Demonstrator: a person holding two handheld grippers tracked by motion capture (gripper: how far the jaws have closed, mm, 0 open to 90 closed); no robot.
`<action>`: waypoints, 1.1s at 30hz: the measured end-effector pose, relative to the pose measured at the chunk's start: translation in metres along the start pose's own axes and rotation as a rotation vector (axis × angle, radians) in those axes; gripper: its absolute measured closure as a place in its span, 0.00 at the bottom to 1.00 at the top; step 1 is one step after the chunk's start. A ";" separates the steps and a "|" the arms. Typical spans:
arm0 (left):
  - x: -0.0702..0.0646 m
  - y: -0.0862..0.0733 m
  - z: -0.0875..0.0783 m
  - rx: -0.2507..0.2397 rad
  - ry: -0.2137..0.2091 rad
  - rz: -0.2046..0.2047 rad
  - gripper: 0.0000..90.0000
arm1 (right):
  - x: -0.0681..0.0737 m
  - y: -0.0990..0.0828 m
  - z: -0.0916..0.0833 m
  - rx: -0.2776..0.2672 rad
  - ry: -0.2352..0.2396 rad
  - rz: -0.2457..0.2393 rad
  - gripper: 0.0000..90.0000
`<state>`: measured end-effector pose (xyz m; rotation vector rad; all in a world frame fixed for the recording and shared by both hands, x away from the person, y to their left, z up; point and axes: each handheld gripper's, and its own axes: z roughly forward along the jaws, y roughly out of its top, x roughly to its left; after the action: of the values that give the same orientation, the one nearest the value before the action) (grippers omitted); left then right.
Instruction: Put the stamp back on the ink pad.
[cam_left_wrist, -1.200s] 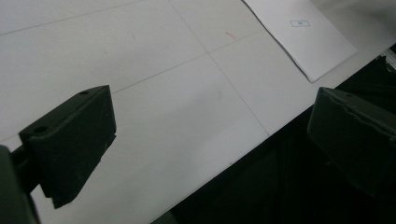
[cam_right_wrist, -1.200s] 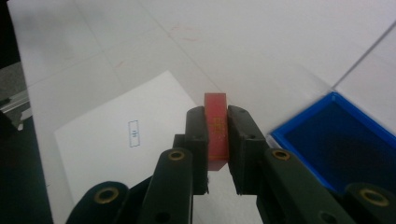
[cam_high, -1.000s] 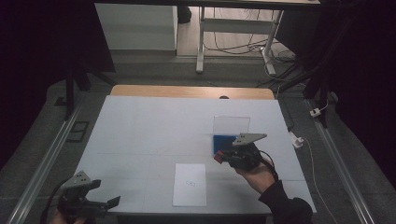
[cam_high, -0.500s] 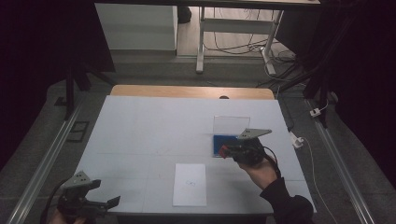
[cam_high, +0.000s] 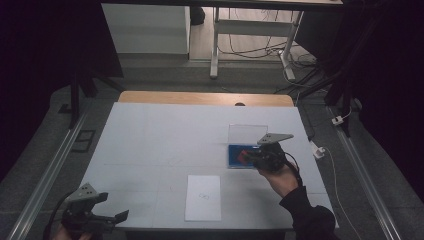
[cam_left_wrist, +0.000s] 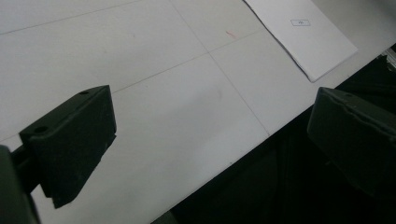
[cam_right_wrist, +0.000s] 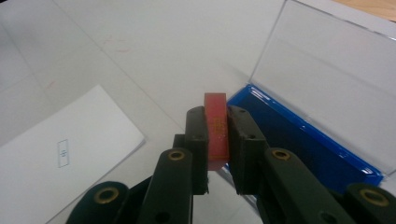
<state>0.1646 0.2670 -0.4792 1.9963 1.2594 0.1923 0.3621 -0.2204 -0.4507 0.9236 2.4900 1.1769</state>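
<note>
Red block (cam_right_wrist: 215, 126) sits pinched in the right tool (cam_right_wrist: 217, 135); left tool (cam_left_wrist: 205, 140) gapes wide, seemingly empty.

The table (cam_high: 150, 135) was mostly free; only the paper sheet (cam_high: 203, 196) and the open blue box (cam_high: 235, 152) stood in the way.

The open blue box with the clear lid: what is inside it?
The blue box shows a bare blue floor; the right gripper, shut on a red block, covers its near corner.
</note>
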 end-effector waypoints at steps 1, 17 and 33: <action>0.000 0.000 0.000 0.000 0.000 0.000 0.02 | -0.002 0.000 0.001 -0.001 -0.003 0.002 0.88; 0.000 0.000 0.000 0.001 0.001 0.000 0.02 | -0.019 0.002 0.009 0.014 -0.070 0.020 0.88; 0.000 0.000 0.001 0.004 0.002 0.000 0.02 | -0.032 0.000 0.022 0.049 -0.115 0.016 0.88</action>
<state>0.1650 0.2664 -0.4795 2.0005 1.2614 0.1917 0.3967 -0.2269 -0.4667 0.9967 2.4346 1.0407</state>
